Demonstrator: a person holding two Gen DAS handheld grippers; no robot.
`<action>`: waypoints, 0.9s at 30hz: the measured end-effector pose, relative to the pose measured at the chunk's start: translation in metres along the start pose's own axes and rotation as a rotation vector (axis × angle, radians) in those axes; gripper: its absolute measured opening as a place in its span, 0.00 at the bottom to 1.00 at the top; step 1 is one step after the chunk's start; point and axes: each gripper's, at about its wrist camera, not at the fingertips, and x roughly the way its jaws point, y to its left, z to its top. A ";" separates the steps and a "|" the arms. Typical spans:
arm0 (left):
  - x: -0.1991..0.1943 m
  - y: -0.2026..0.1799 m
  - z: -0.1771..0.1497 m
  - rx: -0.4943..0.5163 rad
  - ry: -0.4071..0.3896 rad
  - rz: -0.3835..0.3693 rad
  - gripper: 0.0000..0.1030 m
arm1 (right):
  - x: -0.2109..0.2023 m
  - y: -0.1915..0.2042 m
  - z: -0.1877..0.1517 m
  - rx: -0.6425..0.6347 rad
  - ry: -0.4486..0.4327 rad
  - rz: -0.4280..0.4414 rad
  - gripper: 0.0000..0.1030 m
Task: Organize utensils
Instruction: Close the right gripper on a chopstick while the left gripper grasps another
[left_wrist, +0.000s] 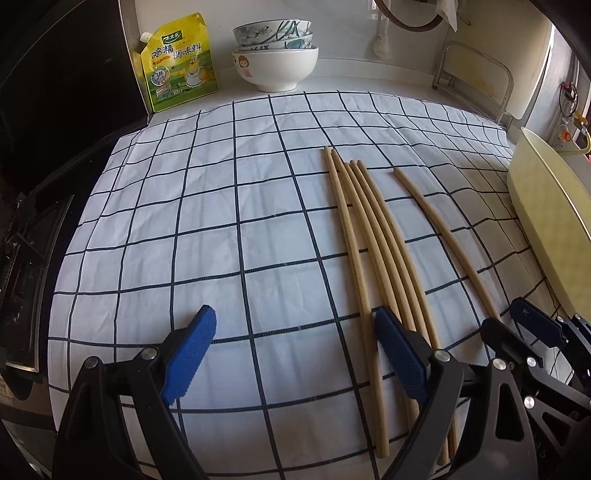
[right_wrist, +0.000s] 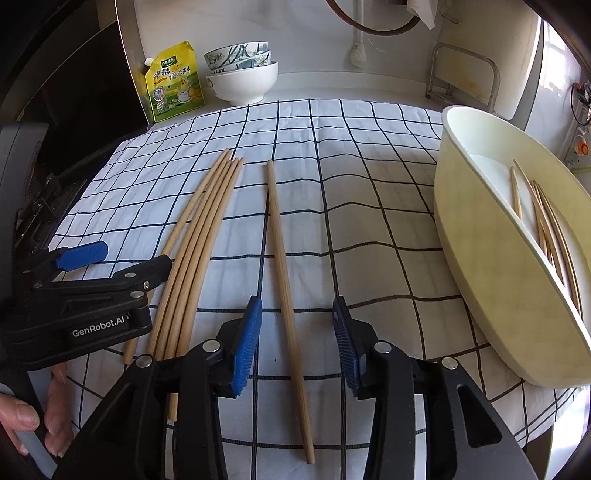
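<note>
left gripper (left_wrist: 295, 343): jaws spread wide, nothing between them but checked cloth, hovering low. its right-hand pad sits over the near ends of the bundle, can't tell if it actually touches them

right gripper (right_wrist: 297, 339): jaws partly open, straddling the lone chopstick, clear gap on both sides so the pads aren't pressing on it

lone chopstick (right_wrist: 284, 280): flat on the cloth, running roughly 12 to 6 in the right wrist view, well apart from the others

bundle of chopsticks (left_wrist: 373, 236): five of them side by side, tips fanned a bit at the 12 o'clock end, just at 9 o'clock of the lone one

tray (right_wrist: 476, 266): pale yellow oval tub at 3 o'clock on the cloth edge, several chopsticks already lying inside

cloth (left_wrist: 207, 221): white with dark grid lines, a bit creased

bowls (left_wrist: 275, 55): stacked at 12 o'clock against the wall, off the cloth

seasoning pouch (left_wrist: 177, 62): yellow, upright, just at 9 o'clock of the bowls

hand (right_wrist: 33, 417): person's fingers wrapped on the left gripper's handle, at 8 o'clock
</note>
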 end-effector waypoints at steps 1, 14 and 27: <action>0.001 0.001 0.002 -0.004 -0.004 0.003 0.84 | 0.001 0.000 0.002 -0.003 -0.002 -0.002 0.38; -0.003 -0.008 0.006 0.020 -0.025 -0.029 0.46 | 0.010 0.011 0.009 -0.063 -0.019 -0.037 0.16; -0.015 0.009 0.000 -0.031 0.011 -0.114 0.07 | -0.006 0.000 0.008 0.022 -0.025 0.045 0.06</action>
